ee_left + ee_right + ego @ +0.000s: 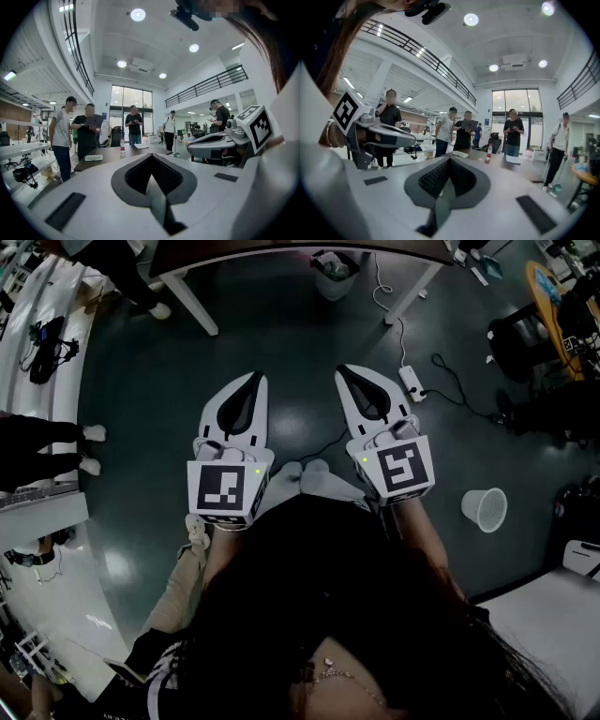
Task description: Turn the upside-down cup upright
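L gripper (255,381) & R gripper (345,374): fingers closed, empty, side by side, pointing fwd.

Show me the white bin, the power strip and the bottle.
white bin (484,509), head view, on its mesh wall.
power strip (412,383), head view, on the middle of its white body.
bottle (489,151), right gripper view, on its body below the cap.

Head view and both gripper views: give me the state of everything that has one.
left claw: shut, empty.
right claw: shut, empty.
cup: in no view.
white bin: upright on the floor.
bottle: upright on the table.
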Tool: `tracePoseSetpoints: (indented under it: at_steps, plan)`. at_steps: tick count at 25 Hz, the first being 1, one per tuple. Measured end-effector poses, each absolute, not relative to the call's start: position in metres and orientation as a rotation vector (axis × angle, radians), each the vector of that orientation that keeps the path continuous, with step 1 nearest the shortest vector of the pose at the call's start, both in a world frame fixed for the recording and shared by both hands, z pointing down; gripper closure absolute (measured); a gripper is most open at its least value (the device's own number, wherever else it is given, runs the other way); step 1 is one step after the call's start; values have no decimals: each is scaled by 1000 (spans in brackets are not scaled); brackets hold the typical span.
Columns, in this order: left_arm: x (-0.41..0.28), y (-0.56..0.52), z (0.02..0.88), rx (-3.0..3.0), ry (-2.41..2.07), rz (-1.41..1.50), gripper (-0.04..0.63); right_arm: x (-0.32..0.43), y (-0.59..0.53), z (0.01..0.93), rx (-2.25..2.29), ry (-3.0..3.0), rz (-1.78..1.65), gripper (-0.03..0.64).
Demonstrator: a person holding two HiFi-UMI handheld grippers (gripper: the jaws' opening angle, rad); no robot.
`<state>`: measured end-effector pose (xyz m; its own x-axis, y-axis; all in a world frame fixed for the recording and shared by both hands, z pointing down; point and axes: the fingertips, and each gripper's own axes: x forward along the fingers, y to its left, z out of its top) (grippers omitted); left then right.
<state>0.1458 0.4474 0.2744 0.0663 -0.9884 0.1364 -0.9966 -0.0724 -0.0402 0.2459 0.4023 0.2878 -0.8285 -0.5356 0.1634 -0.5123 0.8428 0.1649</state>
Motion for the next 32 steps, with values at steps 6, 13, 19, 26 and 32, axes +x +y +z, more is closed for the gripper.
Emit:
tracePoseSetpoints:
  at_steps: [6, 13, 19, 26, 32]
  plan:
    - [147, 445, 279, 2258, -2086, 203, 592, 244, 402, 288, 799, -2844, -156, 600]
    - [154, 437, 281, 2279, -2075, 213, 592, 251, 393, 289, 819, -2849, -139, 600]
    - [164, 427, 284, 2266, -2089, 220, 592, 260, 383, 289, 794, -2873, -146, 600]
    - [176, 417, 285, 2235, -2122, 215, 592, 269, 369, 292, 763, -2863, -140, 600]
    - [177, 416, 290, 2209, -2121, 237, 592, 265, 364, 293, 741, -2881, -109, 600]
